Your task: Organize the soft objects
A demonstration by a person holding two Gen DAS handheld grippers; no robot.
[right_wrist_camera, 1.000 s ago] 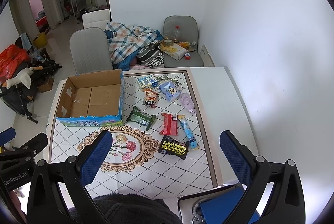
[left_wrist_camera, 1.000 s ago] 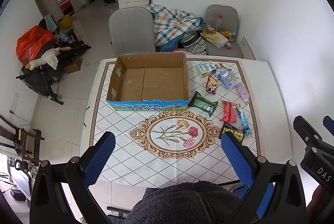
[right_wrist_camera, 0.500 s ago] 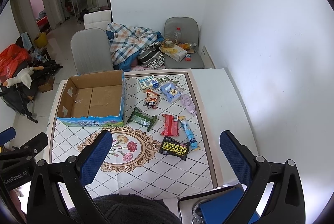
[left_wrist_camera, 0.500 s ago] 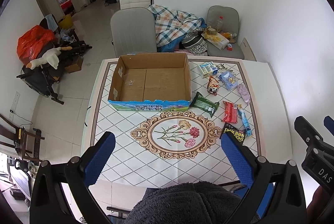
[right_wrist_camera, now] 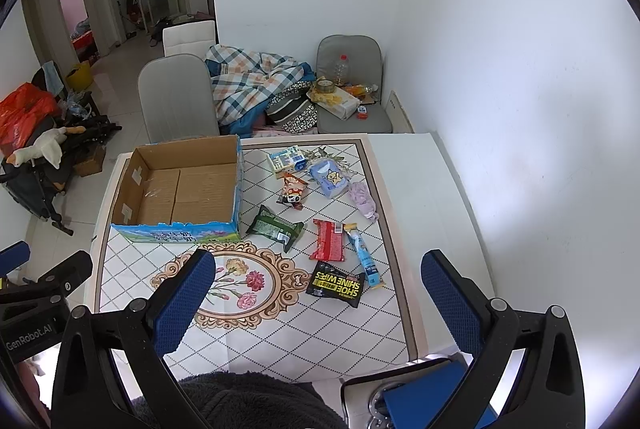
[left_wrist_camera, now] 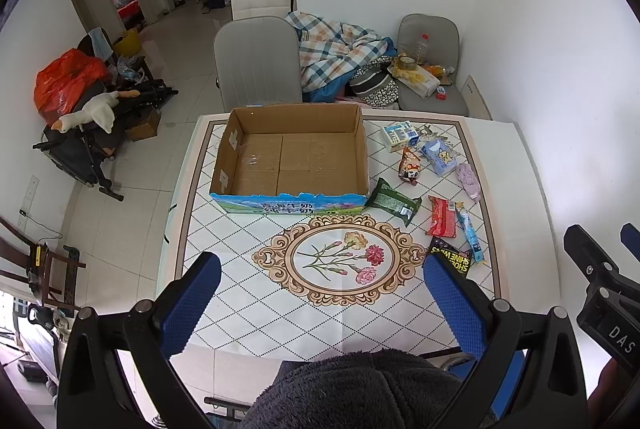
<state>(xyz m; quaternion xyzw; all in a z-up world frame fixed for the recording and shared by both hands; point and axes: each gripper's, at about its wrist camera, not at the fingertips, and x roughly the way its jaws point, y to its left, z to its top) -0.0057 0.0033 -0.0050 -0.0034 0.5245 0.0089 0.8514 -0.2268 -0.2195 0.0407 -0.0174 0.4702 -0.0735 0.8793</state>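
Hovering spread and empty above the worktop (left_wrist_camera: 224, 229): left tongs (left_wrist_camera: 320, 293), right tongs (right_wrist_camera: 320, 289); below, open cardboard box (left_wrist_camera: 292, 157), assorted soft packets beside it (right_wrist_camera: 328, 241).

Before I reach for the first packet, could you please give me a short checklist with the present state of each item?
1. Left gripper open and holding nothing: ok.
2. Right gripper open and holding nothing: ok.
3. Cardboard box upright, open at the top, nothing inside: ok.
4. Packets lie apart from the box, to its right: green packet, red packet, black shoe wipes packet: ok.
5. Black shoe wipes packet nearest the right gripper, nothing lying on it: ok.
6. Whether each packet is soft enough for the fingers to pinch flat: cannot tell.
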